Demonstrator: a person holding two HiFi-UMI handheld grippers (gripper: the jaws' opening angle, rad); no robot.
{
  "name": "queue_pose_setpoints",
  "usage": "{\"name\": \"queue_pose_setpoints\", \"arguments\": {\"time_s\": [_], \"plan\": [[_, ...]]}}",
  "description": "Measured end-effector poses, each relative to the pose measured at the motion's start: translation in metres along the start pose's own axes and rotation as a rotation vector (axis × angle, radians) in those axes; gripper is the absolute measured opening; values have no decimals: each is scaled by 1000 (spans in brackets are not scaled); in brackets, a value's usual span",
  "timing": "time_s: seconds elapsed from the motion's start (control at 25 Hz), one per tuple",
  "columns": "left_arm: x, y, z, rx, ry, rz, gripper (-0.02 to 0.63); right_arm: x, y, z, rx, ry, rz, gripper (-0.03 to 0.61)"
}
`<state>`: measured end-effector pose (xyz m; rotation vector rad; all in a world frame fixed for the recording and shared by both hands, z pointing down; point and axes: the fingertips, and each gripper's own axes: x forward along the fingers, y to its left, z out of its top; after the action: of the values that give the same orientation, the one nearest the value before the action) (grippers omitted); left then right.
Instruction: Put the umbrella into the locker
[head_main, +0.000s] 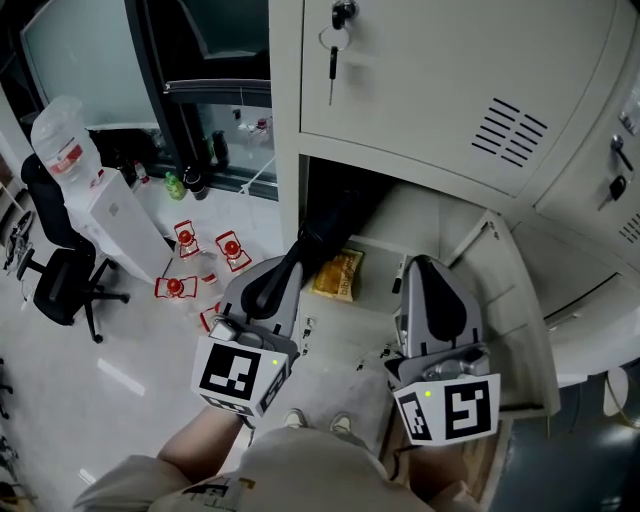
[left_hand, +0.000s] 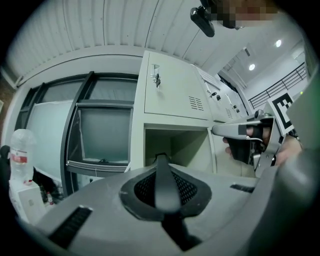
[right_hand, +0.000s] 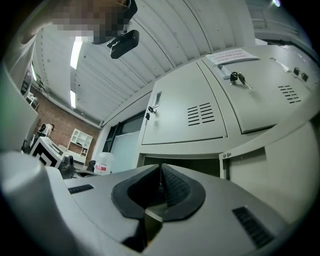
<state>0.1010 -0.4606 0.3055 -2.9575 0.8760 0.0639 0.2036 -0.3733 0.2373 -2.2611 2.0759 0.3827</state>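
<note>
Left claw is clamped on the handle end of the black umbrella, and the left gripper view shows the dark shaft pinched right between the jaws. The umbrella runs off toward one o'clock from that claw, with its far end already past the lip of the open locker and into the dark bottom compartment. Right claw sits out at three o'clock of the left one, pressed together on nothing, just in front of the swung-open door. So I'd call this mid-insertion, with most of the push yet to come. Now the dangers: the hold is at one end only, so the long body could swivel in the pinch and dip. A yellow packet lies on the locker floor just at four o'clock of the umbrella, and a low tip could plough into it or jam against it. Let go too early and the handle end may tip back out over the lip. A careless right claw could also bump that door inward.
</note>
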Motion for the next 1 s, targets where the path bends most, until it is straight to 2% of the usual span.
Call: {"name": "queue_pose_setpoints", "arguments": {"time_s": [0.8, 1.0], "plan": [[38, -21, -31, -25, 88, -18, 11, 0, -15, -24, 20, 49, -1, 15], [46, -25, -37, 8, 96, -6, 11, 3, -15, -36, 19, 83, 1, 15]]}}
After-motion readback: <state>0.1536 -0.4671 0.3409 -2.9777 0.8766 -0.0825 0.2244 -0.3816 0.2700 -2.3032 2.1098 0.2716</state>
